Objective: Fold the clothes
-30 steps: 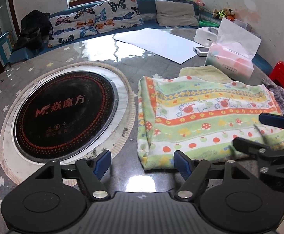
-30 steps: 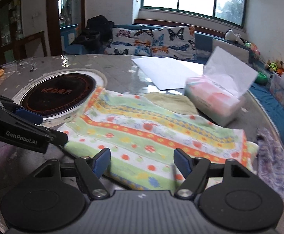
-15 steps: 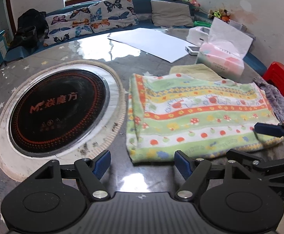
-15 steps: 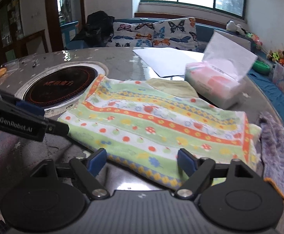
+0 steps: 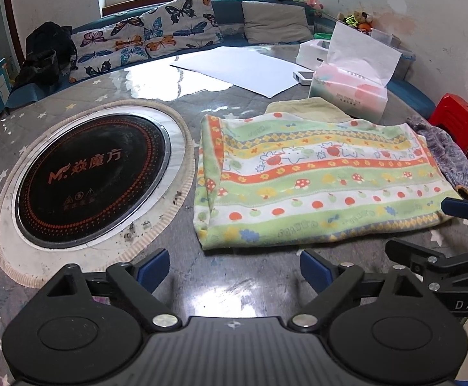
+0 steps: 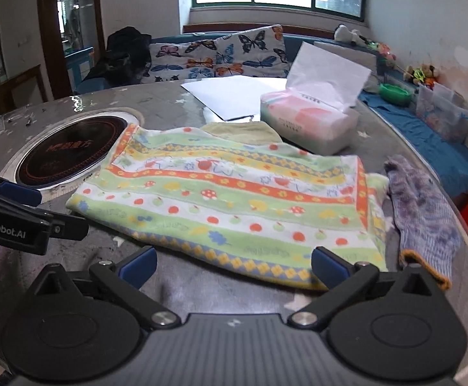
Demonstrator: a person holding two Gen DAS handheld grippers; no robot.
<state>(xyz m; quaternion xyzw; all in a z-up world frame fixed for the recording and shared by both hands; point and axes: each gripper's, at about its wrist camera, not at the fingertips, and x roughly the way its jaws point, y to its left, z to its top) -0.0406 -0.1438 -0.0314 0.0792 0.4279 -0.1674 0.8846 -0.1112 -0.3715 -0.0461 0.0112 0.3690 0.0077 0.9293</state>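
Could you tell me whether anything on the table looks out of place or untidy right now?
Yes: dark crumbs lie scattered on the pale ring around the round cooktop, just left of the striped towel.

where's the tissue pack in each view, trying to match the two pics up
Left wrist view: the tissue pack sits upper right, beyond the far edge of the striped towel.
Right wrist view: the tissue pack sits just right of centre in the upper half, again behind the towel's far edge.
Shared landmark: the round black cooktop set into the table, left of the towel in both views.
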